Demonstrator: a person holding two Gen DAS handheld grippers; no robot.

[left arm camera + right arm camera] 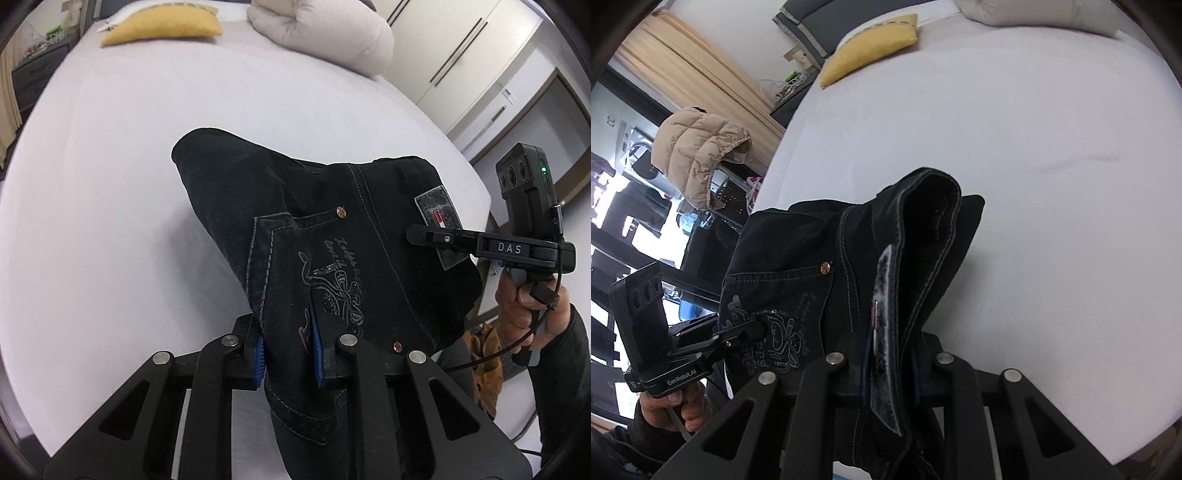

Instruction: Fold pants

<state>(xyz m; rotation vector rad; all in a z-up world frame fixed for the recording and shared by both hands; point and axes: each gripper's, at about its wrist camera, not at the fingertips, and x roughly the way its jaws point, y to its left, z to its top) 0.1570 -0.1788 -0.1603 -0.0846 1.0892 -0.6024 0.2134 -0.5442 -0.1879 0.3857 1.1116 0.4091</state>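
I have the white bed (110, 184) filling most of both views, and above its near edge hangs a pair of black denim pants (325, 229), bunched and lifted between my two claws, its far end drooping toward the sheet. From the left wrist I see my left claw (288, 354) clamped on the fabric at the embroidered back pocket (332, 280), blue pads (259, 360) pressed against the cloth on either side, and off to the right my right claw (415, 234) coming in side-on, its tip against the waistband by the grey label patch (437, 214); whether it grips I cannot tell from this side alone. The right wrist settles it — my right claw (890, 363) is closed on the waistband with that patch (882, 332) edge-on between the fingers, and the left claw (757, 328) shows at the pocket embroidery. Only the left view gives me the white wardrobe doors (461, 48) and a folded pale duvet (321, 29); only the right view gives the beige curtain (683, 62) and a tan puffer jacket (698, 147) beside the bed. The yellow pillow (162, 26) at the head of the bed shows in both. Smallest — a copper rivet (340, 211) at the pocket corner.
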